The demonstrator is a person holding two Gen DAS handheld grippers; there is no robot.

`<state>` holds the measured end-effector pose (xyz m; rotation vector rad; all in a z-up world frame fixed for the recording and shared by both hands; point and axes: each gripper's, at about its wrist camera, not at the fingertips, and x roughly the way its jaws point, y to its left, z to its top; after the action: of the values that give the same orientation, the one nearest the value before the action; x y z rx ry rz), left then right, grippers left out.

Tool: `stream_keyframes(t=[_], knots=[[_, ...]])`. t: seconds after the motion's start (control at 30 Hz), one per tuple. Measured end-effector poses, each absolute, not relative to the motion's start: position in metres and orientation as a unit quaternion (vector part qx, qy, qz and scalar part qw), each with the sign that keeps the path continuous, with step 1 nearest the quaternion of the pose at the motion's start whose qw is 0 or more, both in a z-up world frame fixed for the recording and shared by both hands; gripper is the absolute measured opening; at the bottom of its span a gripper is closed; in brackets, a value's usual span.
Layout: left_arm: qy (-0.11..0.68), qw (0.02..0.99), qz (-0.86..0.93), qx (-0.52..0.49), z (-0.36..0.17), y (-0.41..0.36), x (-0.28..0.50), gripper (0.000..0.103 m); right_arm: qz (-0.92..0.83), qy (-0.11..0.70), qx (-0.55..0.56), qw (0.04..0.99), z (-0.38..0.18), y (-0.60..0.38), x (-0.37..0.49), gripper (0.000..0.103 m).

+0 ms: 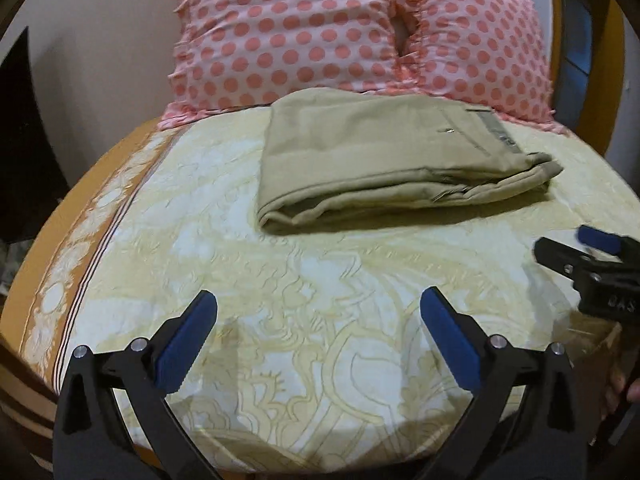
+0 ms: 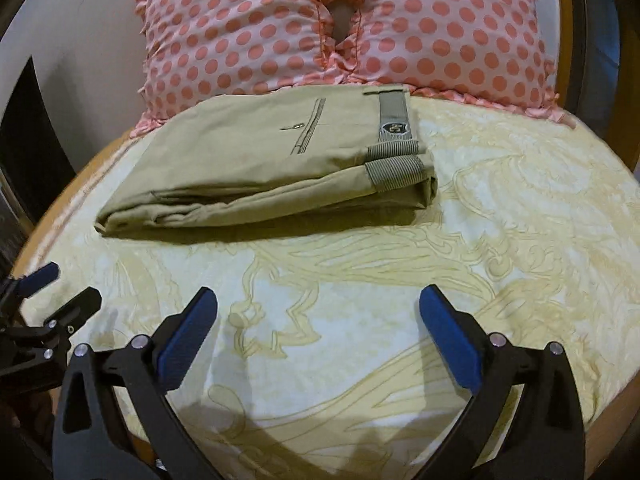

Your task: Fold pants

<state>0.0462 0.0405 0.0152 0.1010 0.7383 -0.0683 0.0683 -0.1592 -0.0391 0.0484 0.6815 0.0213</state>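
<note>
The left tongs point(image 1: 318, 336), black-framed with blue pads, are held apart over the near part of the bed point(image 1: 140, 240), which is covered by a cream and pale-blue patterned sheet with an orange border along its left edge. Nothing is gripped between them. The folded khaki cotton pants point(image 1: 384, 160) are seen lying as a flat stacked bundle toward the far edge of the bed, their far side just beside two pink pillows with coral polka dots point(image 1: 320, 32). The grey waistband with its badge point(image 2: 394, 128) is turned toward the right edge of the bed. The right tongs point(image 2: 318, 334) are likewise held apart and empty above the sheet, well apart from the pants.
</note>
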Motion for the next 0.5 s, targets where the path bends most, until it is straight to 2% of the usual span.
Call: stream_keyframes(t=[0.1,0.5], knots=[[0.365,0.930,-0.027,0.023,0.007,0.044,0.046,0.102,-0.015,0.322,-0.005,0.947,-0.046,-0.149,0.060,0.101],[0.325,0.945,-0.016,0.023,0.002,0.039,0.035,0.102,-0.034,0.264,0.000,0.964,-0.054,-0.140,0.040,0.101]])
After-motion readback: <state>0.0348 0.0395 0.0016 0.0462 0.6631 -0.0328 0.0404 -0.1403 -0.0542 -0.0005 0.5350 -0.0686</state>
